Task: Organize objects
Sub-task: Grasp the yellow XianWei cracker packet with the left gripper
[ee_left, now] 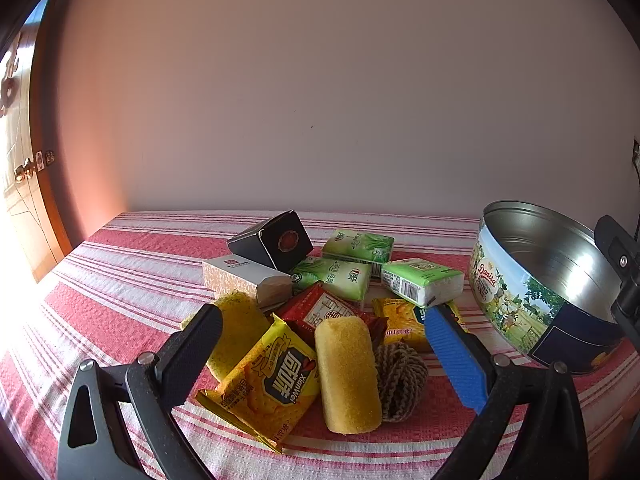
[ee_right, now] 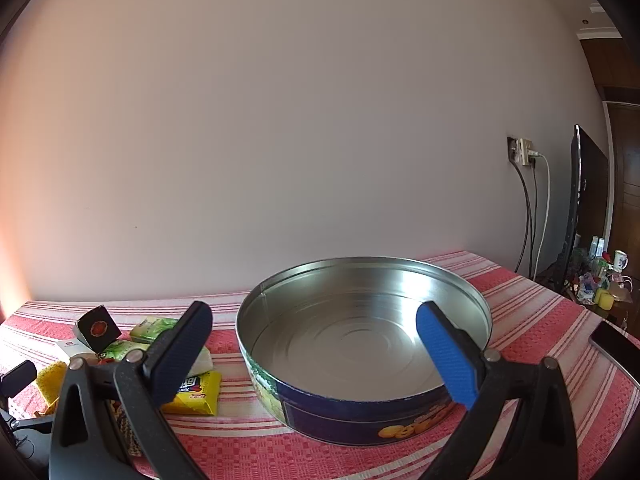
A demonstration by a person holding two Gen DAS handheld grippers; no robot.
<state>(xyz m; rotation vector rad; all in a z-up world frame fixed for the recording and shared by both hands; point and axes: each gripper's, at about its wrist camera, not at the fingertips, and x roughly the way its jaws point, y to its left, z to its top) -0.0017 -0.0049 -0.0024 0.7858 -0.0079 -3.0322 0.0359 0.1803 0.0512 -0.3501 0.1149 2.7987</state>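
A pile of small items lies on the red-striped cloth [ee_left: 132,280]: a yellow snack packet [ee_left: 268,380], a yellow sponge roll [ee_left: 347,376], a twine ball [ee_left: 400,380], a red packet [ee_left: 320,310], green tissue packs [ee_left: 344,276], a black box [ee_left: 276,240] and a white box [ee_left: 244,278]. My left gripper [ee_left: 326,344] is open and empty, its fingers either side of the sponge roll and packet. A round empty cookie tin [ee_right: 360,412] stands to the right. My right gripper [ee_right: 314,344] is open and empty over the tin's near rim.
A plain wall runs along the table's far edge. A wooden door [ee_left: 24,184] is at the left. A wall socket with cables [ee_right: 528,160], a dark screen [ee_right: 580,208] and a cluttered side table [ee_right: 600,280] are at the right. A dark flat phone [ee_right: 616,344] lies at the right edge.
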